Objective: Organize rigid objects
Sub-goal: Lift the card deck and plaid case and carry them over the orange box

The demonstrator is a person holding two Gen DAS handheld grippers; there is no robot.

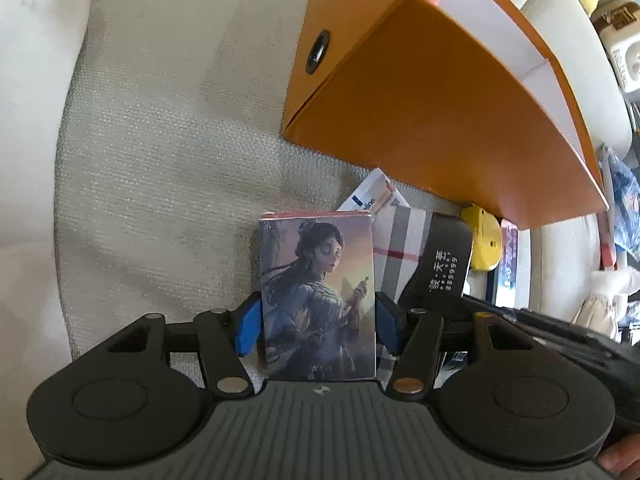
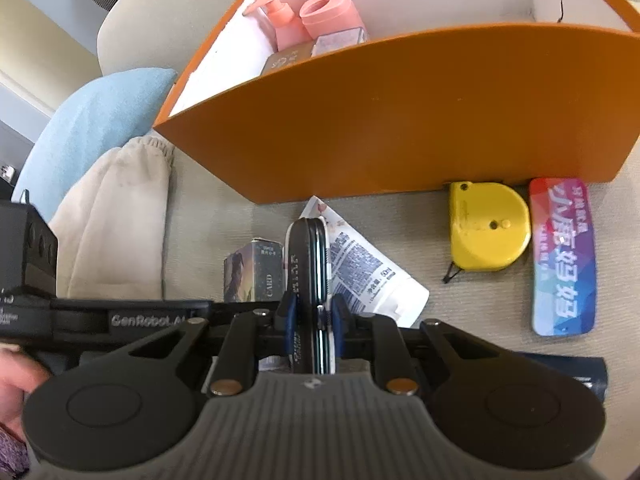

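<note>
The orange box (image 2: 400,120) stands as a wall across the far side, its top open. Inside, pink bottles (image 2: 312,24) fill the left end; the right part shows bare white wall. Left of the box, open sofa fabric (image 1: 168,140) gives room to pass. Against the box's near wall sit a yellow tape measure (image 2: 486,232), a colourful tin (image 2: 562,256) just beside it, and a white tube (image 2: 360,264), crowding that strip. Cushions (image 2: 108,216) close off the left edge.
</note>
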